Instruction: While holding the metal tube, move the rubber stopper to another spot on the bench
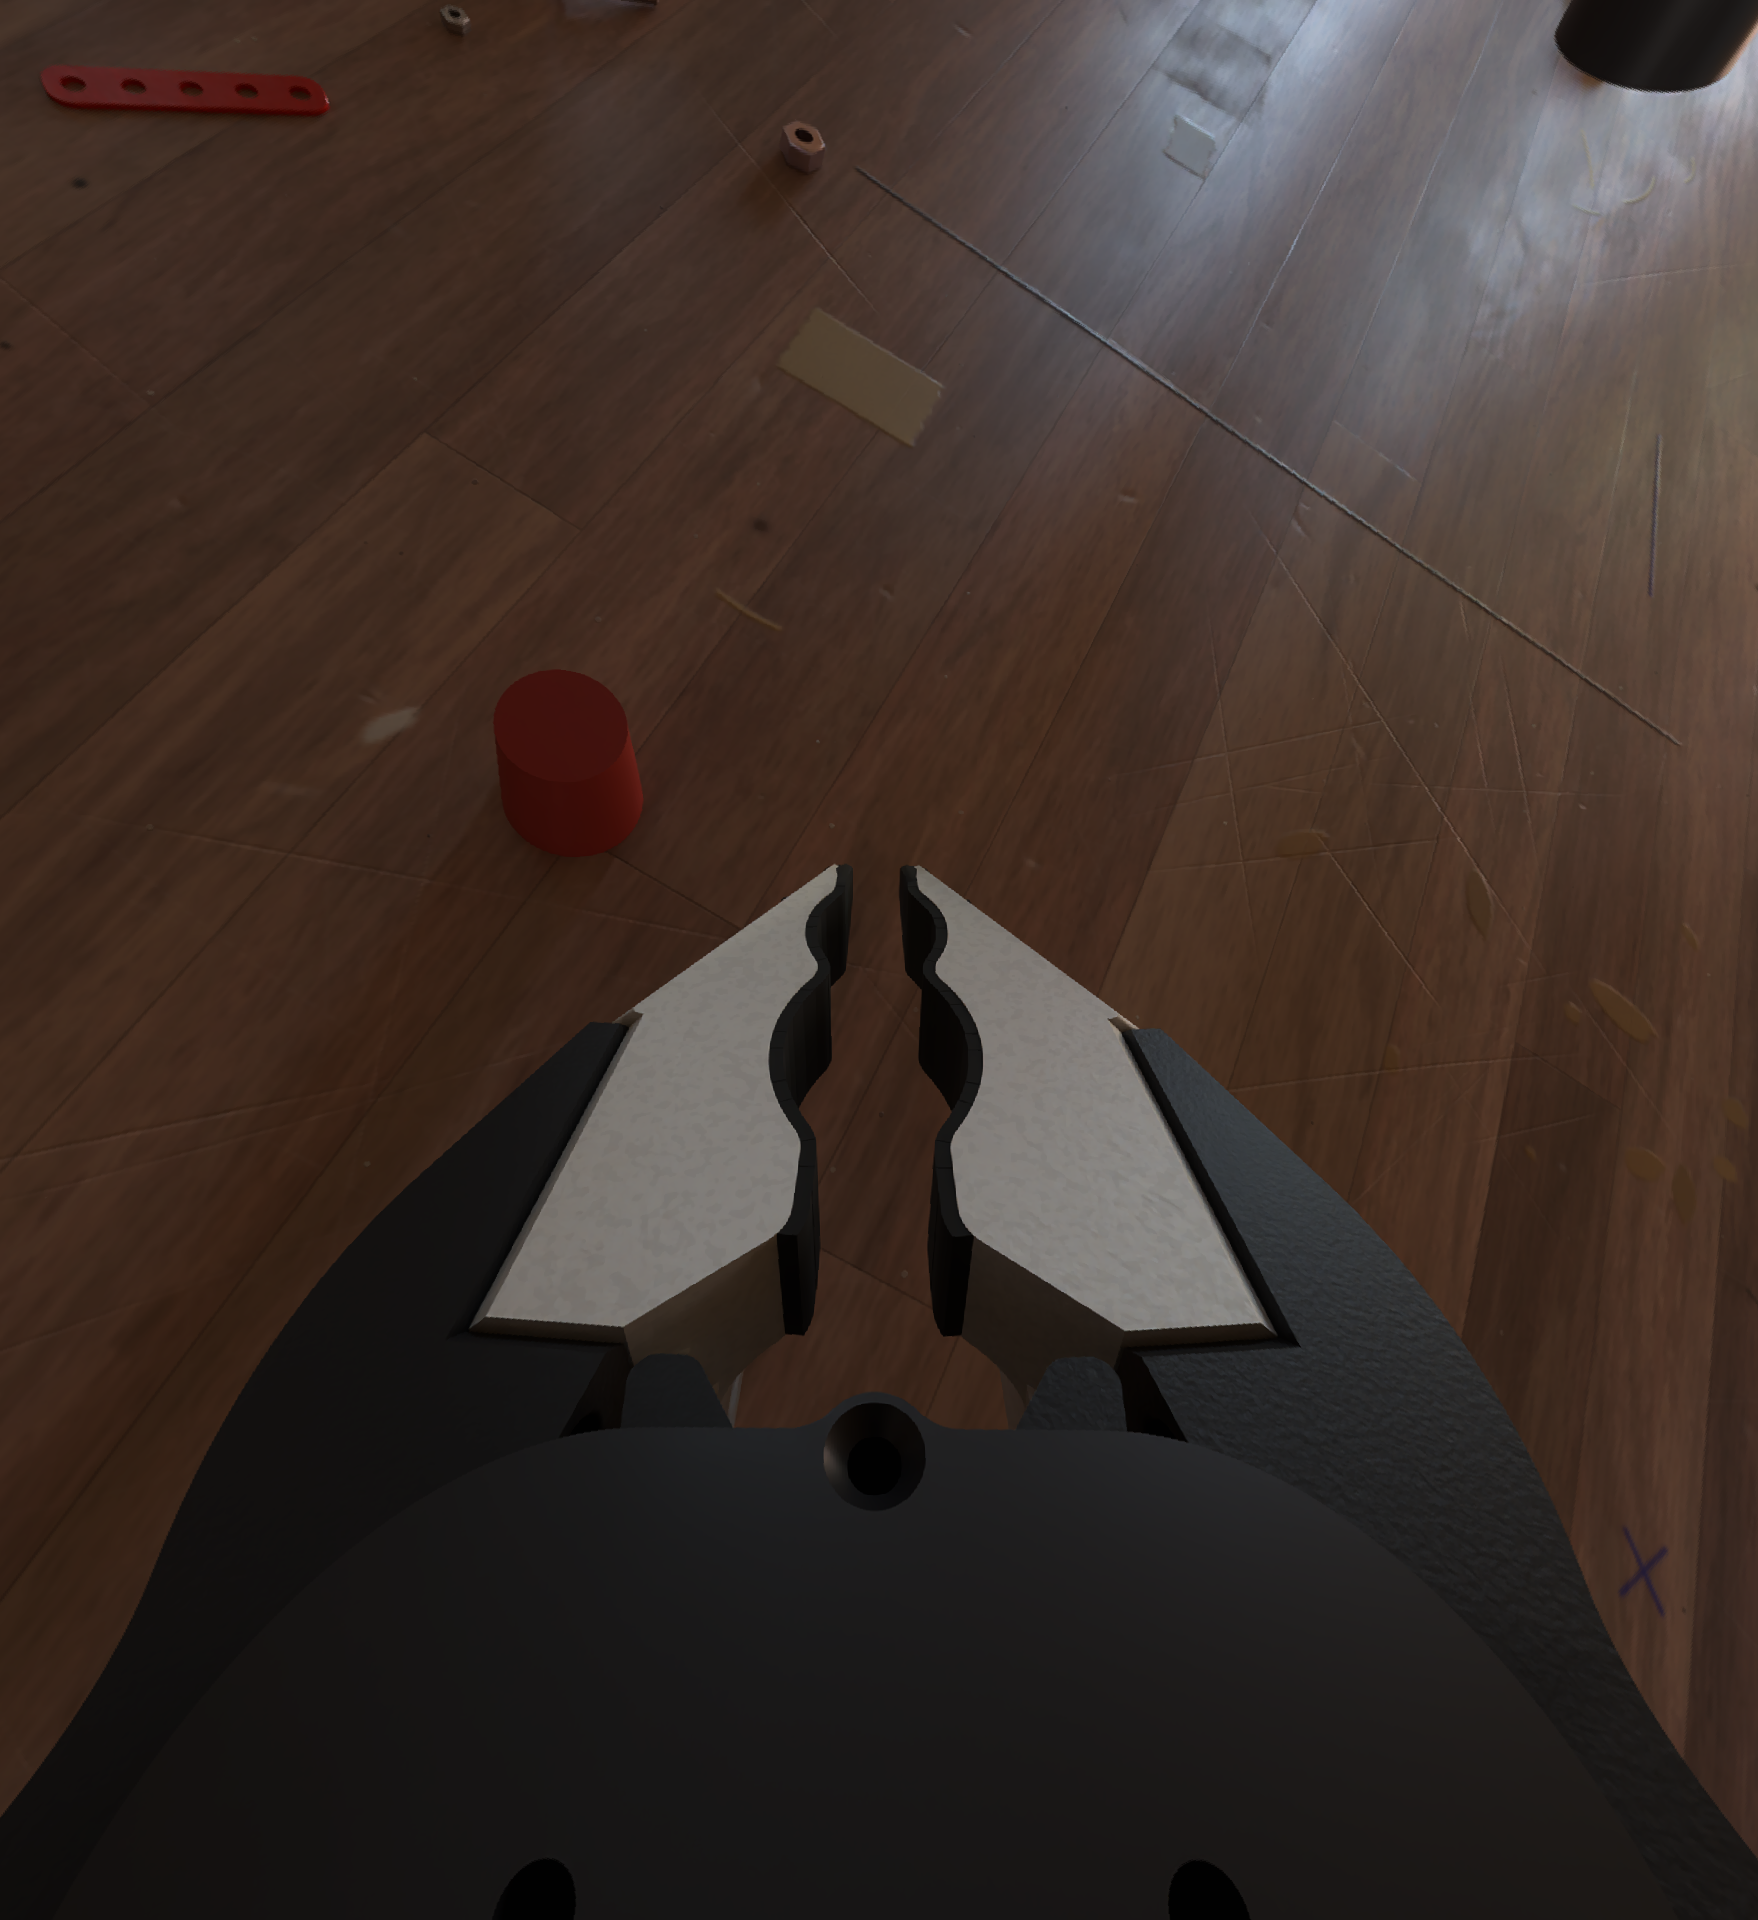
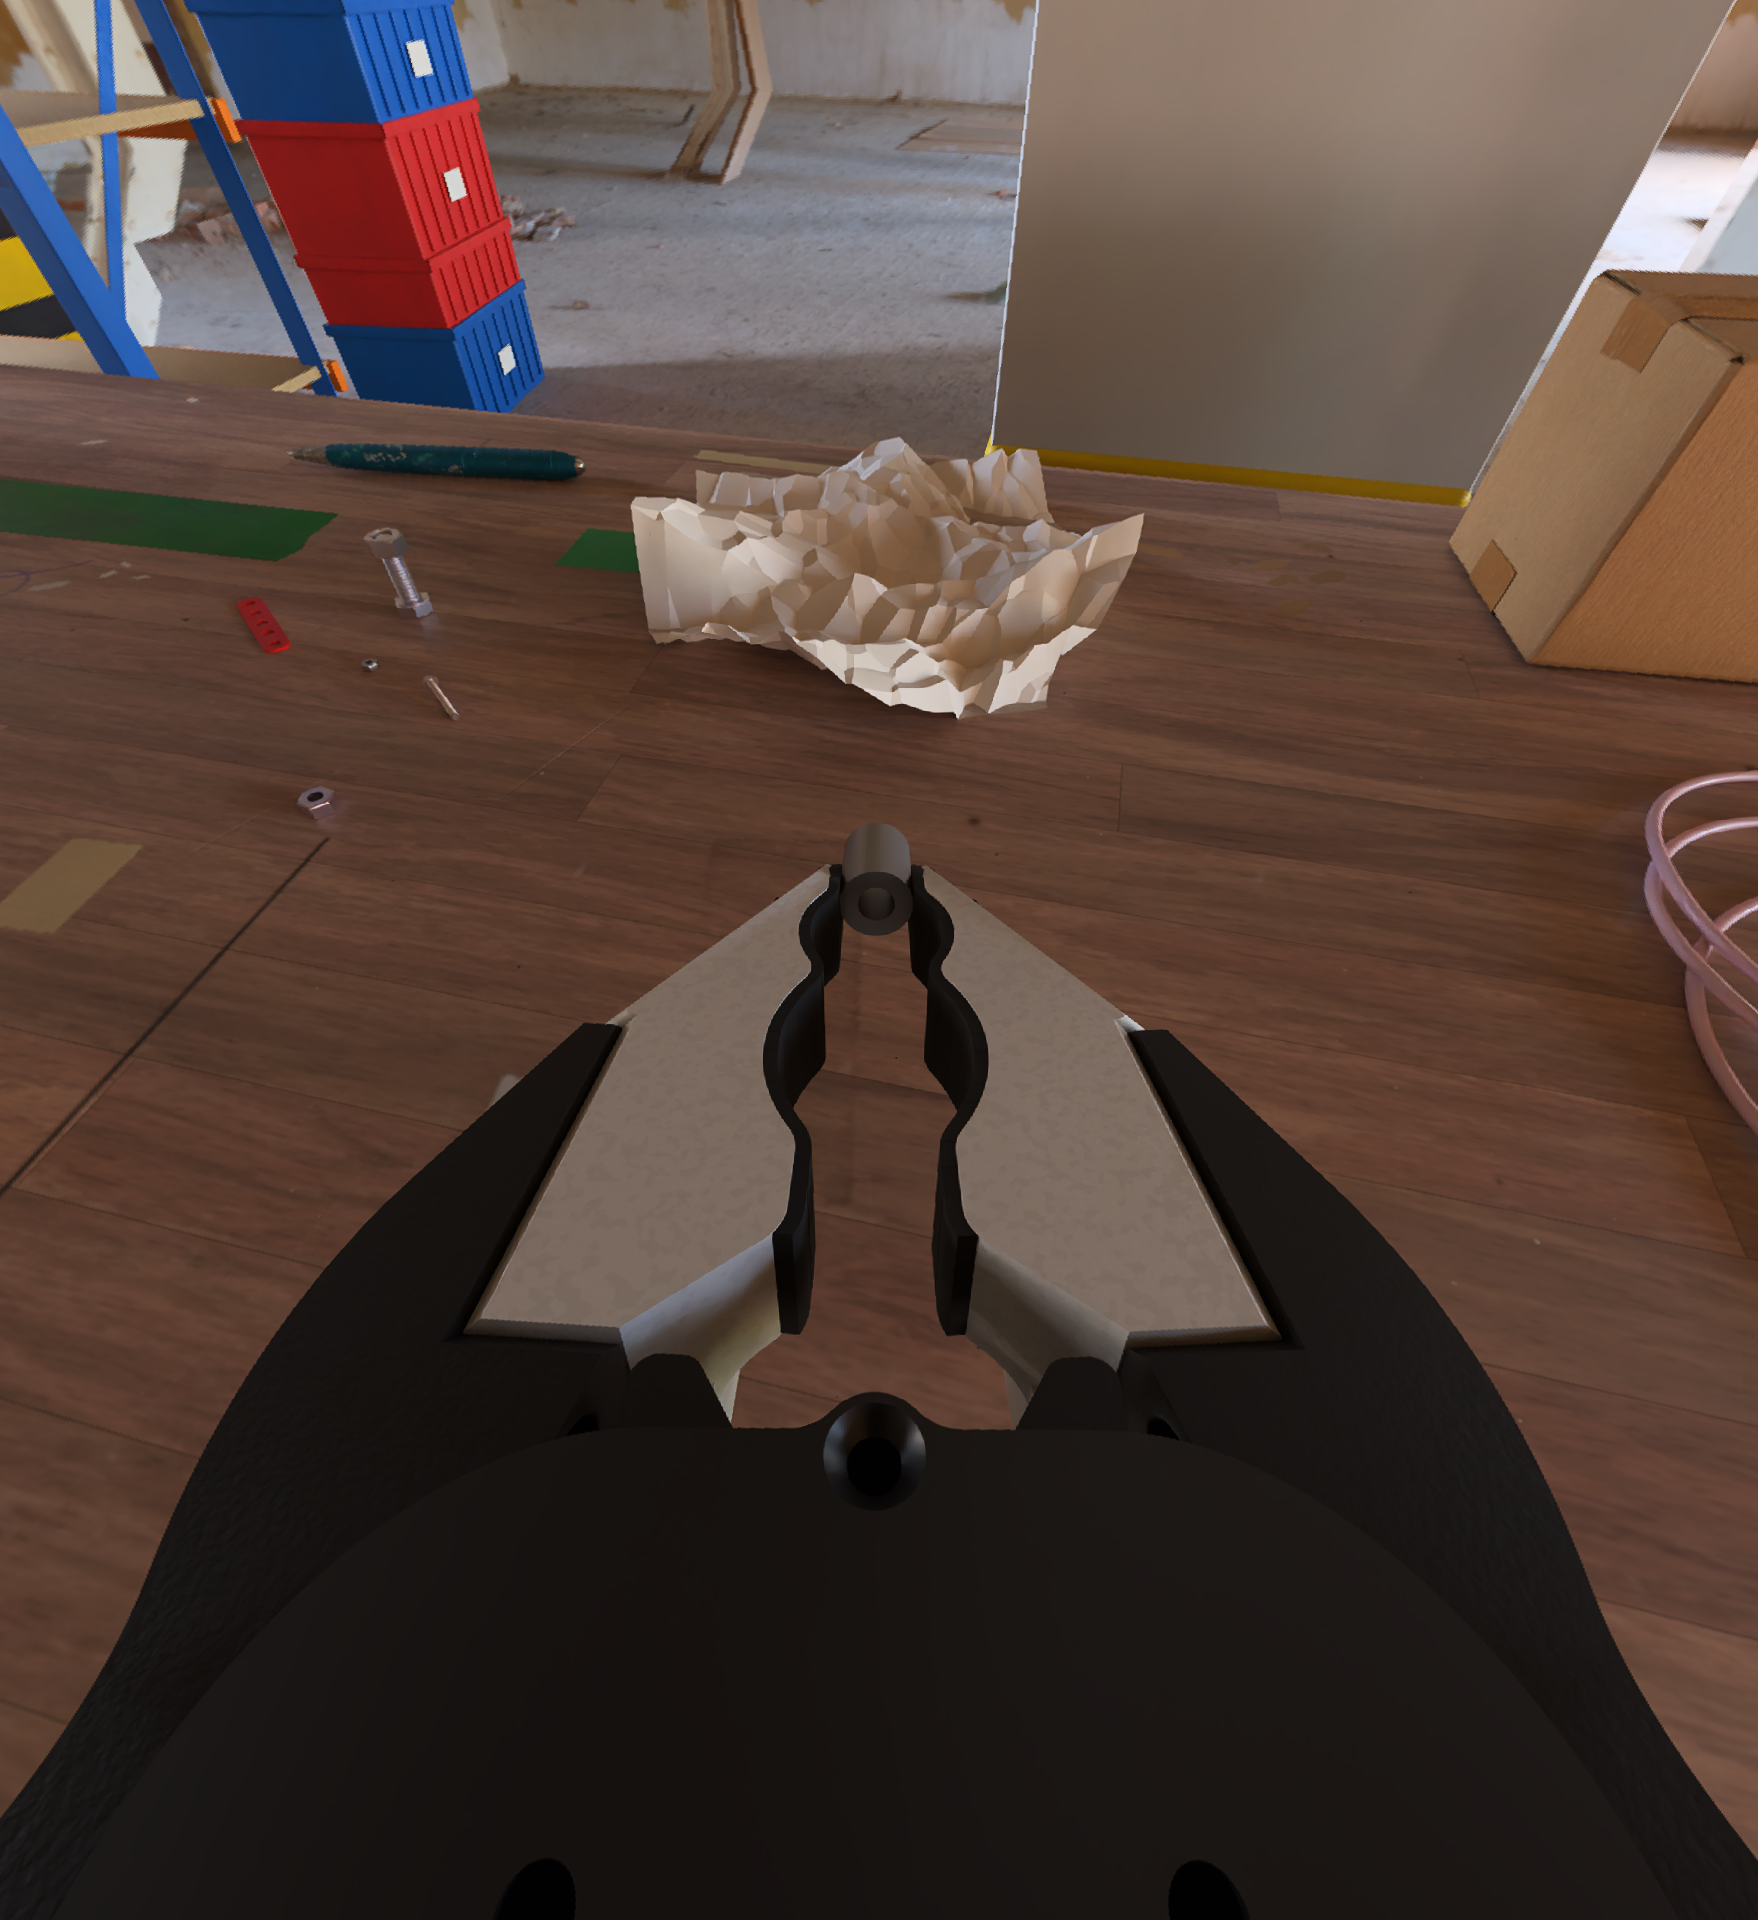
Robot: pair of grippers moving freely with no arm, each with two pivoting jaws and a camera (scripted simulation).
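1. The right gripper point(image 2: 876, 902) has its fingertips clamped on a short grey metal tube point(image 2: 876, 883). The tube sticks out forward between the tips, its open end facing back toward the camera. I judge it is lifted off the wooden bench point(image 2: 1270, 935), though the gap beneath it is hard to read.

2. The left gripper point(image 1: 875, 896) holds nothing. Its jaws stand nearly together, with only a narrow slit of bench showing between them.

3. The red rubber stopper point(image 1: 567, 764) stands upright on the bench, free of both grippers. It sits just ahead of the left gripper's tips and off to their left.

4. As I read it, holding the tube is taken care of, and moving the stopper has not begun.

5. The next move looks to call for three things: the left jaws must spread wider than the stopper, the gripper must shift left and forward, and it must then close around the stopper's sides.

6. The left gripper is pitched down toward the bench. The right gripper is more level, looking across the bench toward a crumpled sheet of paper point(image 2: 885, 582) and a cardboard box point(image 2: 1685, 499).

7. Farther off lie a red perforated strip point(image 1: 184, 89) and a hex nut point(image 1: 802, 145), both well away from the stopper.
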